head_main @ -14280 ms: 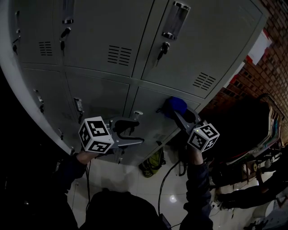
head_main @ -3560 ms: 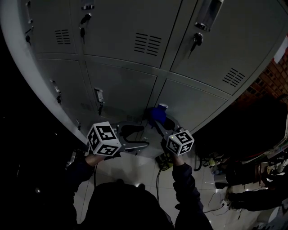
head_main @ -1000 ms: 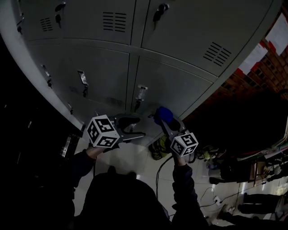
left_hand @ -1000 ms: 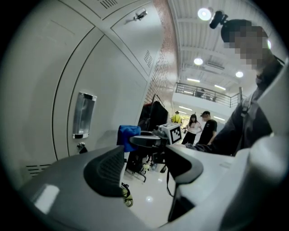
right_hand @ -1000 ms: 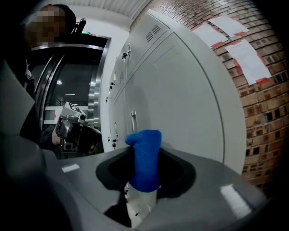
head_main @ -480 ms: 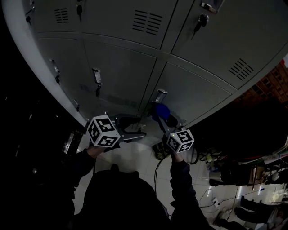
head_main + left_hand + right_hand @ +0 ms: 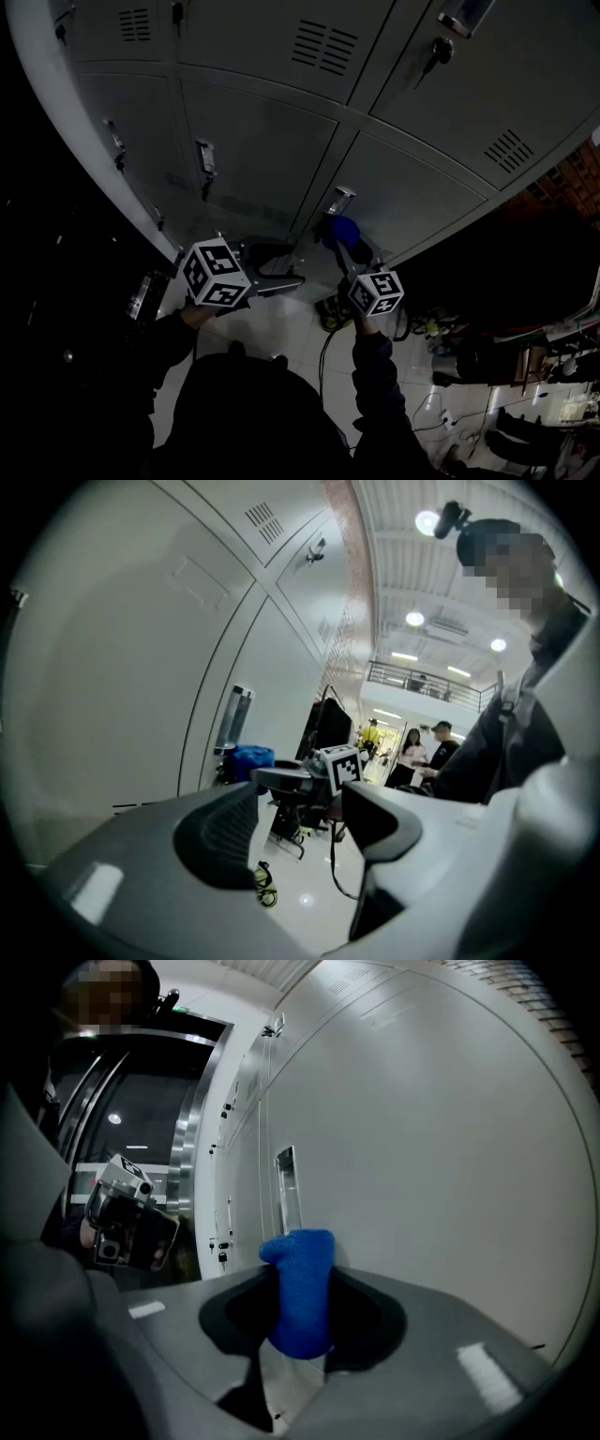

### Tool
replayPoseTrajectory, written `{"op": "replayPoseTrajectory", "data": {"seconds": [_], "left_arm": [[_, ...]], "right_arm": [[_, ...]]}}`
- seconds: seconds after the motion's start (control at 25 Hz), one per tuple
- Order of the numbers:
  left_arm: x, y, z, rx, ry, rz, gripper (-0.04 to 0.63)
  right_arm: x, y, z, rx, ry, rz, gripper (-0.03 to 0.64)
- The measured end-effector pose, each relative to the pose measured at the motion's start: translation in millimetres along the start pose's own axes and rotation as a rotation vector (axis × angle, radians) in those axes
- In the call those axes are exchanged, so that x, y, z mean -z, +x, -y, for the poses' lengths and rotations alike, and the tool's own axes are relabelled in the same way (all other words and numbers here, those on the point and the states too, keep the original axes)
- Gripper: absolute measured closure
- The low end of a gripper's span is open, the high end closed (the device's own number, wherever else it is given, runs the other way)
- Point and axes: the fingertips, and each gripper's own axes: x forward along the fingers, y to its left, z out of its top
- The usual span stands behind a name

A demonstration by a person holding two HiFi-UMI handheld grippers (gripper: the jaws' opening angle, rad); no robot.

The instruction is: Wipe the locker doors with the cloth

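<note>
Right tongs (image 7: 300,1312) clamp the blue cloth (image 7: 298,1260), just beside the locker door (image 7: 431,1194) ahead; left tongs (image 7: 300,808) gape empty. Best to press the cloth flat, sweeping overlapping strokes around the handle (image 7: 288,1185).

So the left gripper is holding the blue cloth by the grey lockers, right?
Not quite: the right gripper is holding the blue cloth by the grey lockers, as the right gripper view shows. The left gripper is open and empty.
</note>
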Motion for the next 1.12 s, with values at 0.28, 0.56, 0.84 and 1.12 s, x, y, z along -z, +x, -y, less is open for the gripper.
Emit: {"op": "replayPoseTrajectory", "data": {"seconds": [0.28,0.56,0.84,1.12], "left_arm": [[-1,6,4,-0.003,0.007,-0.009,0.333],[1,20,10,0.000,-0.006,-0.009,0.333],[2,45,19,0.016,-0.008,-0.021,0.333],[2,69,29,0.031,-0.007,-0.038,0.333]], "right_arm": [[1,-9,9,0.033,-0.055,-0.024,0.486],[1,-35,32,0.069,-0.042,-0.019,0.486],[8,-71,66,0.131,-0.021,-0.016,0.486],[12,-106,98,0.187,0.006,-0.007,0.486]]}}
